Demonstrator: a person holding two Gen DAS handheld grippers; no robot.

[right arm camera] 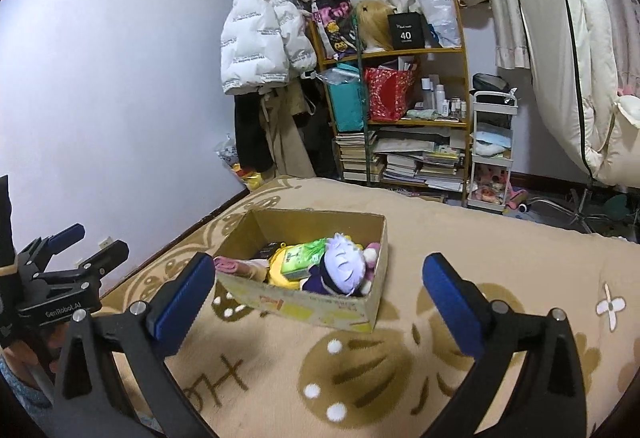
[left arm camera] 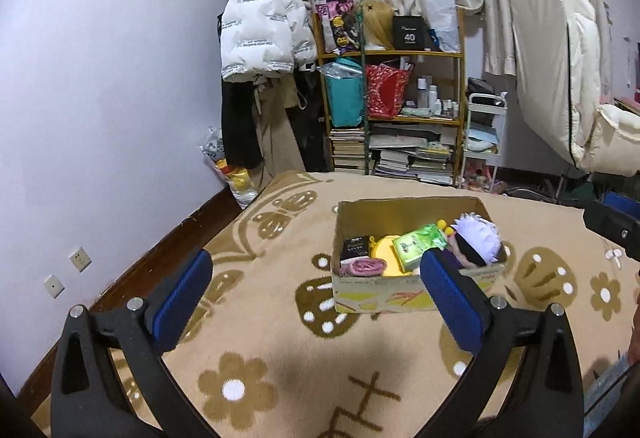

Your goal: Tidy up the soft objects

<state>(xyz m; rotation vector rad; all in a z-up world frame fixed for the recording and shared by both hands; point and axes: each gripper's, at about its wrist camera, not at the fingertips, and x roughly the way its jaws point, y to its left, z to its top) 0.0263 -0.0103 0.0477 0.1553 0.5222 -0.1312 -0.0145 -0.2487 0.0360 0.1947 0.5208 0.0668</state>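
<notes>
Both tools empty. Left hand-held gripper (left arm camera: 316, 294) stands spread wide, nothing between its blue pads; right hand-held gripper (right arm camera: 320, 298) likewise released and bare. Both hang above the bed blanket (left arm camera: 260, 338), short of the cardboard box (right arm camera: 304, 312).

Soft objects sit inside the box: a white-haired plush doll (right arm camera: 344, 268), a green tissue pack (right arm camera: 298, 260), a yellow plush (left arm camera: 386, 258), pink folded cloth (left arm camera: 360, 269), a small dark packet (left arm camera: 354, 246). Packed toward the near side (far end of the box shows bare floor), so there is likely room for more.

No loose soft item shows on the blanket; the sorting looks finished or nearly so.

Clearances: the blanket around the box is open on all sides. The bed's left edge drops to the floor beside the wall (left arm camera: 80, 77). Cluttered shelf (right arm camera: 400, 97) stands well beyond the foot.
</notes>
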